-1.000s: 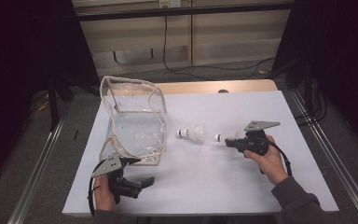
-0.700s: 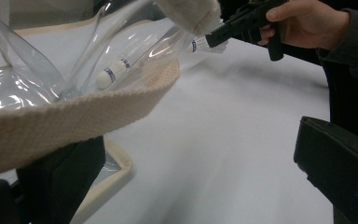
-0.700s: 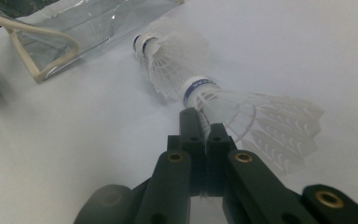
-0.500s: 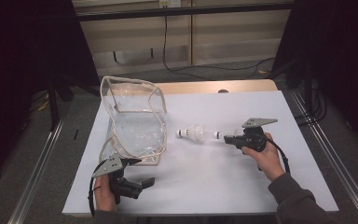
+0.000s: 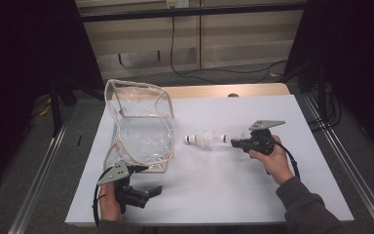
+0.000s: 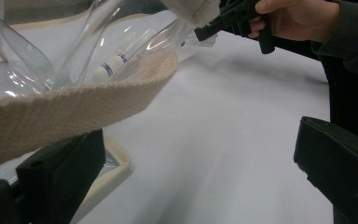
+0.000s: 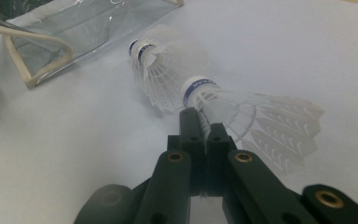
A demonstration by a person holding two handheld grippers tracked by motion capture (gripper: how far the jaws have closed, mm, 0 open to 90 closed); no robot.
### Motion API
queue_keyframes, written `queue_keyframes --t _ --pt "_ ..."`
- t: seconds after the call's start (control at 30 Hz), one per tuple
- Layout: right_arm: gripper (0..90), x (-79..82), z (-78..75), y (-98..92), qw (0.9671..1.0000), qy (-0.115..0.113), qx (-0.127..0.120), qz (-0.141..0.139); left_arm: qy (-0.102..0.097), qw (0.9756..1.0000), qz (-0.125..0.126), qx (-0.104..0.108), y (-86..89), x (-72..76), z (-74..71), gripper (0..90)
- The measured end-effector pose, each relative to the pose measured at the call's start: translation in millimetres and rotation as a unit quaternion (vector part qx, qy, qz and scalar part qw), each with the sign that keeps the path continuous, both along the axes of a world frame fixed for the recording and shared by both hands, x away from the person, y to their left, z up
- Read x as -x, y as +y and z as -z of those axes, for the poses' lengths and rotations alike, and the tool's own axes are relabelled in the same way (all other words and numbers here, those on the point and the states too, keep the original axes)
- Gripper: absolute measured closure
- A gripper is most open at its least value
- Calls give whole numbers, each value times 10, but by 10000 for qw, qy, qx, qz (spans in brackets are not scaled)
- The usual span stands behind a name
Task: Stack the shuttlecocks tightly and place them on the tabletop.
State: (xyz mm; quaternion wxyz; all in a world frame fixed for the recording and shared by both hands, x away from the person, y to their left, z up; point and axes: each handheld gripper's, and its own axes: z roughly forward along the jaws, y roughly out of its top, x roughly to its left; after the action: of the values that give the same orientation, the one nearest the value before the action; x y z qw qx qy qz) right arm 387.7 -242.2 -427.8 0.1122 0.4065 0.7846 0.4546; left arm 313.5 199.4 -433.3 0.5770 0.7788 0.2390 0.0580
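Note:
Two white shuttlecocks lie end to end mid-table. My right gripper (image 5: 234, 142) (image 7: 200, 122) is shut on the feather skirt of the nearer shuttlecock (image 5: 224, 139) (image 7: 251, 114). That one's cork points into the skirt of the farther shuttlecock (image 5: 198, 140) (image 7: 161, 65). A clear plastic bag (image 5: 141, 131) (image 7: 74, 28) with cream trim stands open at the left. My left gripper (image 5: 148, 178) (image 6: 200, 186) rests at the bag's near corner, jaws wide apart and holding nothing. The bag's cream strap (image 6: 74, 109) hangs just above one jaw.
The white table top (image 5: 224, 195) has free room in front and to the right. A wooden strip (image 5: 214, 90) runs along its far edge, with metal rails (image 5: 341, 161) beside the table. The person's right hand (image 6: 293, 16) appears in the left gripper view.
My right gripper has crept a little to the left with its shuttlecock, closer to the other one. The left gripper and the bag have stayed put.

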Motion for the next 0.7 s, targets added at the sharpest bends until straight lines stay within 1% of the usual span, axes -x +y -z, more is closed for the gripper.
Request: queue_keyframes --t 0.07,0.17,0.2,0.53,0.7 --pt "894 -11 -1 2 10000 -3 4 -7 2 10000 -9 32 -2 1 -2 22" --pt "895 -26 9 20 10000 1 2 -17 -19 10000 3 -1 7 -4 -5 22" --pt "894 -30 11 27 10000 13 -14 -26 -9 10000 -13 31 6 -3 -4 22" --pt "894 -82 7 103 10000 -9 39 -85 -16 10000 -17 66 11 -3 -8 22" --pt "894 -98 3 132 9999 -30 74 -119 -20 10000 -12 50 10 -5 -7 22"
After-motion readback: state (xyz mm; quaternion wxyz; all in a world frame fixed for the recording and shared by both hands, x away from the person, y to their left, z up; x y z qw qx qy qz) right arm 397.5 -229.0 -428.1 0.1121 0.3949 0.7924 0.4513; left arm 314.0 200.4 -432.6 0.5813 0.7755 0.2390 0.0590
